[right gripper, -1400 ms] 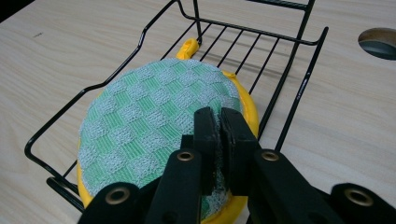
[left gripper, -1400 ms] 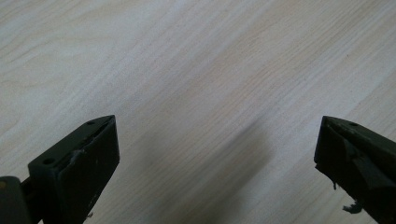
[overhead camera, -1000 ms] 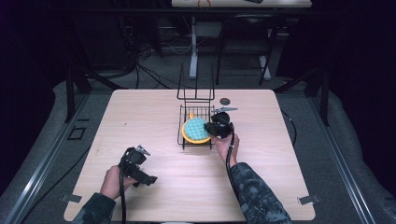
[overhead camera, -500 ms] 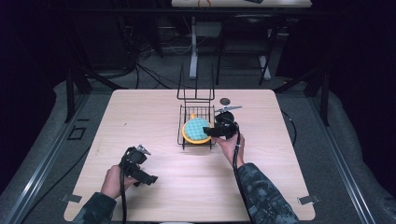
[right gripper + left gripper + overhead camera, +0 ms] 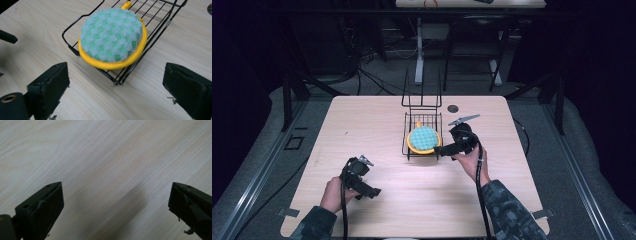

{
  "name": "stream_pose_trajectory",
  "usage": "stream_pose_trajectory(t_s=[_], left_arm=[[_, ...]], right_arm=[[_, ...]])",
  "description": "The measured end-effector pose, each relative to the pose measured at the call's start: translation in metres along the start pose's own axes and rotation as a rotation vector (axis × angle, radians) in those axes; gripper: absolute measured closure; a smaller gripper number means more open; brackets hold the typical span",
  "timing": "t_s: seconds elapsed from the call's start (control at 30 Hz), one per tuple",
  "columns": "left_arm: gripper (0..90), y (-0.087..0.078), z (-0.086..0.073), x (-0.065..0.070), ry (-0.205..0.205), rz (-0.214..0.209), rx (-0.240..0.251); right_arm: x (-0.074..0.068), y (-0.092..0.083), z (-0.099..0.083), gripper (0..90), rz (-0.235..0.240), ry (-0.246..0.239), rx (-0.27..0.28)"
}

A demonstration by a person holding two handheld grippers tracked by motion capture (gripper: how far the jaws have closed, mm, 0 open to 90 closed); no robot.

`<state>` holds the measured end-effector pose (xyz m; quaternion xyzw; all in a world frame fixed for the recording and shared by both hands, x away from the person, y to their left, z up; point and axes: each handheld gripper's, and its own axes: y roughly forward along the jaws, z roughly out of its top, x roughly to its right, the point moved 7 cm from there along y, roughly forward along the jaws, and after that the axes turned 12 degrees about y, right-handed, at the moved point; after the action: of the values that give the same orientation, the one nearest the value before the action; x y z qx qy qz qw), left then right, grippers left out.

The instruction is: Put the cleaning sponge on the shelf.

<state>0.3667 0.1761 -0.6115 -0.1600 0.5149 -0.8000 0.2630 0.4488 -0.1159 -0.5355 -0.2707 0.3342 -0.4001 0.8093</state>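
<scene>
Table [image 5: 377, 125]: pale wood. Wire rack [image 5: 422, 125]: black, mid-table. Round pad [image 5: 423, 139]: green check, yellow rim, lying in the rack, overhanging its near edge. Right gripper [image 5: 446, 148]: just beside the rack; jaws, just opening, stand wide, nothing between. Left gripper [image 5: 371, 190]: wide, empty, above bare wood. Risk: a jaw catching the overhang could tip the pad out.
</scene>
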Motion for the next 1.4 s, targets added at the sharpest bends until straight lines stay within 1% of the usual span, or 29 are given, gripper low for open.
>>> stream_pose_trajectory(t_s=[0.1,0.13,0.17,0.2,0.33,0.57,0.6,0.67,0.73,0.8,0.9,0.93,1.0,1.03,1.17,1.23,1.27,1.33,1.4], left_arm=[[0.2,0.000,0.000,0.001,0.002,0.001,0.002],[0.2,0.000,0.000,0.001,0.001,0.000,0.004],[0.2,0.000,0.000,0.001,0.002,0.002,0.003],[0.2,0.000,0.000,0.001,0.004,0.003,0.000],[0.2,0.000,0.001,0.001,0.005,0.001,0.002],[0.2,0.000,0.002,0.001,0.008,-0.002,0.003],[0.2,0.000,0.002,0.001,0.010,-0.004,0.004],[0.2,0.000,0.002,0.001,0.010,-0.004,0.005],[0.2,0.000,0.003,0.001,0.010,-0.005,0.007],[0.2,0.000,0.003,0.001,0.011,-0.003,0.005],[0.2,0.001,0.003,0.001,0.012,-0.003,0.004],[0.2,0.001,0.003,0.001,0.014,-0.005,0.003],[0.2,0.001,0.003,0.002,0.013,-0.005,0.002],[0.2,0.001,0.003,0.001,0.014,-0.005,0.004],[0.2,0.000,0.003,0.001,0.011,-0.002,0.005],[0.2,0.000,0.003,0.001,0.012,-0.005,0.009],[0.2,0.000,0.003,0.001,0.012,-0.006,0.009],[0.2,0.000,0.003,0.001,0.013,-0.006,0.009],[0.2,0.000,0.003,0.001,0.013,-0.005,0.009]], right_arm=[[0.002,-0.011,-0.004,0.3,0.008,-0.006,-0.008],[0.002,-0.015,-0.006,0.0,0.004,-0.008,-0.014],[0.002,-0.020,-0.008,0.0,0.001,-0.021,-0.007],[0.002,-0.023,-0.009,0.0,0.005,-0.016,-0.008],[0.005,-0.034,-0.013,0.0,0.001,-0.022,-0.004],[0.009,-0.054,-0.023,0.0,-0.029,-0.040,0.004],[0.011,-0.059,-0.027,0.0,-0.040,-0.041,0.002],[0.012,-0.060,-0.028,0.0,-0.041,-0.040,0.003],[0.017,-0.067,-0.035,0.0,-0.052,-0.035,0.006],[0.018,-0.068,-0.037,0.0,-0.055,-0.033,0.006],[0.023,-0.072,-0.045,0.0,-0.067,-0.036,0.001],[0.025,-0.072,-0.052,0.0,-0.072,-0.029,-0.012],[0.026,-0.071,-0.054,0.0,-0.076,-0.034,-0.016],[0.028,-0.071,-0.059,0.0,-0.086,-0.030,-0.027],[0.032,-0.070,-0.070,0.0,-0.090,-0.013,-0.047],[0.034,-0.071,-0.075,0.0,-0.108,-0.023,-0.052],[0.037,-0.072,-0.080,0.0,-0.119,-0.021,-0.061],[0.038,-0.072,-0.082,0.0,-0.124,-0.019,-0.066],[0.041,-0.073,-0.090,0.0,-0.130,-0.007,-0.081]])
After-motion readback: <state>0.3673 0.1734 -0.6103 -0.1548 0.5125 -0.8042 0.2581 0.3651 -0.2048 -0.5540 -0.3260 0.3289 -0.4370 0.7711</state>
